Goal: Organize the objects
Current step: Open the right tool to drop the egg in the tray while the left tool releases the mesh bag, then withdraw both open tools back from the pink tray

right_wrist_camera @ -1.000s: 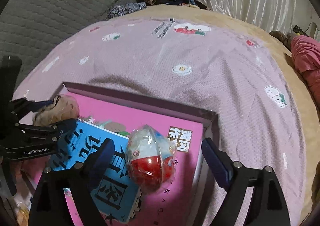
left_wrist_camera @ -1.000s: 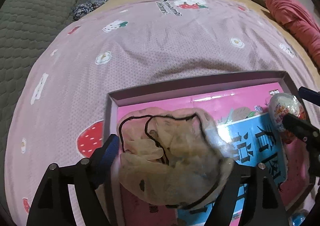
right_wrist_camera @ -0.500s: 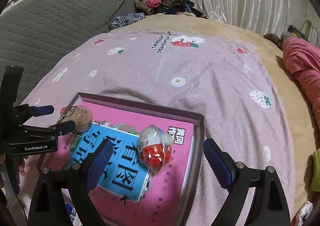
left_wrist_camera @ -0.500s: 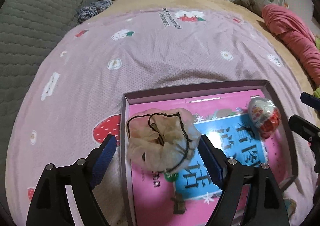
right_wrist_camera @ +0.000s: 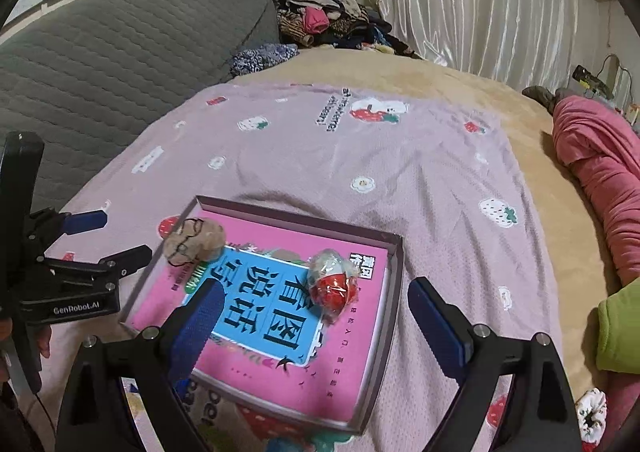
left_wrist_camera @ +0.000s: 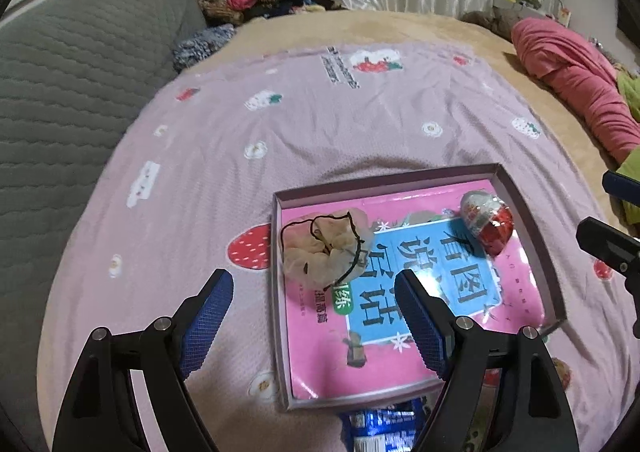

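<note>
Pink book cover (left_wrist_camera: 400,348) fills the shallow purple tray (left_wrist_camera: 536,236) on the lilac bedspread (left_wrist_camera: 320,124), my landmark for everything else. On that tray I see the beige scrunchie (left_wrist_camera: 324,248) near its far left corner and the red-and-clear toy egg (left_wrist_camera: 488,222) near its far right corner, well apart. My left gripper (left_wrist_camera: 312,312) hangs above the tray's near left side with its jaws wide and empty; my right gripper (right_wrist_camera: 316,316) has just been opening, nothing between its pads, the egg lying beyond them.
</note>
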Demonstrator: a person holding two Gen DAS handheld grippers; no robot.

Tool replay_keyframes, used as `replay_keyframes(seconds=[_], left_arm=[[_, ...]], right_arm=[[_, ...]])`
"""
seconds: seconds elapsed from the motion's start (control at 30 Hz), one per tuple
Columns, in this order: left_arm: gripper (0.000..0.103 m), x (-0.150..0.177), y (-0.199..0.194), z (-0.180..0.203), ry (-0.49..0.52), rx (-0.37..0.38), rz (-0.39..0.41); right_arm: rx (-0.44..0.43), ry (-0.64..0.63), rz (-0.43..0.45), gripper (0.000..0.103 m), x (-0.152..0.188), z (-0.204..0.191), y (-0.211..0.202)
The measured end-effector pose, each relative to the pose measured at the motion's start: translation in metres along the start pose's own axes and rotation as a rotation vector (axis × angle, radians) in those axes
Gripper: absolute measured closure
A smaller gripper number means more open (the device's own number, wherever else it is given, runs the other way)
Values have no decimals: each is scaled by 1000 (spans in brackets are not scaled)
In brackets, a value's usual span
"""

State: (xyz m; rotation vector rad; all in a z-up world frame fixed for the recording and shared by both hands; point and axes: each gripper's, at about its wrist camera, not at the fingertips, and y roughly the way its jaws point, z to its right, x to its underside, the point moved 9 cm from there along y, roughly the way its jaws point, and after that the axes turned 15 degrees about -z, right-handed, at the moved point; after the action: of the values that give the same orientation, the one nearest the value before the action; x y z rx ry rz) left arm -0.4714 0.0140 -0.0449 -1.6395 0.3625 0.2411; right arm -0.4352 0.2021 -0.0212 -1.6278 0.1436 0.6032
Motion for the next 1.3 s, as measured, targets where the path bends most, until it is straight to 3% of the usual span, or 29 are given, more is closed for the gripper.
replay_keyframes(seconds=[0.13,0.23,0.43,0.63,0.87,1.3], left_arm=[[19,5,-24,-3,-22,38,20],[19,10,-43,-8,-34,17,47],[19,27,-78,-10,-39,41,76],[19,50,-106,-7,-9,-35,98],[19,82,-145,2,-1,-15,145],[19,148,-181,9,17,-65,204]], right_arm=[[5,-12,11,9,4,-10,-20],[0,-11,21,1,8,-15,-34],[-20,10,49,1,20,-18,-64],[-31,11,76,1,34,-25,-95],[-47,7,109,1,56,-34,-133],[-34,-4,139,1,120,-58,-179]])
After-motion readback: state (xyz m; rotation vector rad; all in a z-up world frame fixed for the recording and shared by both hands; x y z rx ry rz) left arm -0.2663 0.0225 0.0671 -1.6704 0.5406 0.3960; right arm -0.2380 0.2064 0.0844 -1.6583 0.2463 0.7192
